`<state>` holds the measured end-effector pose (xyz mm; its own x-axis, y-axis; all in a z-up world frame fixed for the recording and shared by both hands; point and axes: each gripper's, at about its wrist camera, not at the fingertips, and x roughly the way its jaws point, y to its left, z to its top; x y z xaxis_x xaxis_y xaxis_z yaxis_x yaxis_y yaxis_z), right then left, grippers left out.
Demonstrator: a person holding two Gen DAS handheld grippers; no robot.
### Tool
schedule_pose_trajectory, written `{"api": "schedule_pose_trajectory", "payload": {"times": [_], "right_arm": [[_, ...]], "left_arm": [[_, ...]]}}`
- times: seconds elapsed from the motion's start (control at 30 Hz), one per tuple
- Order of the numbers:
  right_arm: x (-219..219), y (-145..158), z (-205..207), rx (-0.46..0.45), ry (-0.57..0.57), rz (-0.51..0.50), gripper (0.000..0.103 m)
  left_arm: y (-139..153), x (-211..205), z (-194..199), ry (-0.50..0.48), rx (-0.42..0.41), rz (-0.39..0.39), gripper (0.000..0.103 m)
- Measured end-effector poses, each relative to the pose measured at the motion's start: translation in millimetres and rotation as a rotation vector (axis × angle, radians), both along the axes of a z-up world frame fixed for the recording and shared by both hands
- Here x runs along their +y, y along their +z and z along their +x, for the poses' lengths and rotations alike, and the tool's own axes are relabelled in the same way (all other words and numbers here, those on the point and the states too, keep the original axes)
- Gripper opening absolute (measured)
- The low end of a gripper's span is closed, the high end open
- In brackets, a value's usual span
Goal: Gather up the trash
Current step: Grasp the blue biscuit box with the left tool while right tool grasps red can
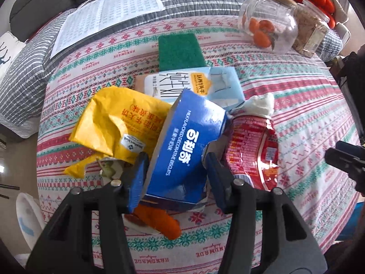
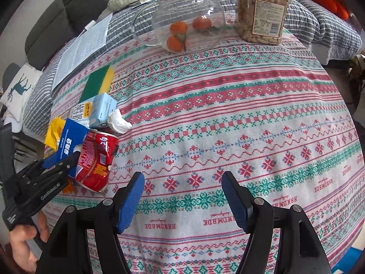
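We are holding our left gripper (image 1: 176,175) around the blue biscuit box (image 1: 187,146), its pads (image 1: 140,178) straddling it; whether they press, we cannot tell. The box is lying atop the trash pile on the patterned tablecloth (image 2: 228,118), beside the red can (image 1: 253,150) and yellow bag (image 1: 118,123). Our right gripper (image 2: 183,194) is hanging wide and empty over bare cloth.

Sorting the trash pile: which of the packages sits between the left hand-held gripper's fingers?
The blue biscuit box, flanked by both blue fingers; the yellow bag and red wrapper lie outside them.
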<state>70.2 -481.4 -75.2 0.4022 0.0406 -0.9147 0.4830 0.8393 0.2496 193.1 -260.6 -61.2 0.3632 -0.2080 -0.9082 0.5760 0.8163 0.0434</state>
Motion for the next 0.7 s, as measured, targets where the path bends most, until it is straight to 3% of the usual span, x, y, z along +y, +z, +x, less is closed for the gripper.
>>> {"api": "schedule_pose_trajectory", "payload": {"times": [0.23, 0.5, 0.7], "right_arm": [[14.5, 2.0, 7.9, 0.001, 0.026, 0.006, 0.072], [62.2, 7.5, 41.9, -0.04, 0.107, 0.071, 0.076], [93.5, -1.6, 66.1, -0.025, 0.148, 0.097, 0.077]], "left_arm": [[20.7, 20.1, -5.6, 0.031, -0.024, -0.064, 0.048], [52.2, 76.1, -15.2, 0.114, -0.018, -0.186, 0.048], [57.2, 116.9, -19.8, 0.176, -0.018, -0.2, 0.048]]}}
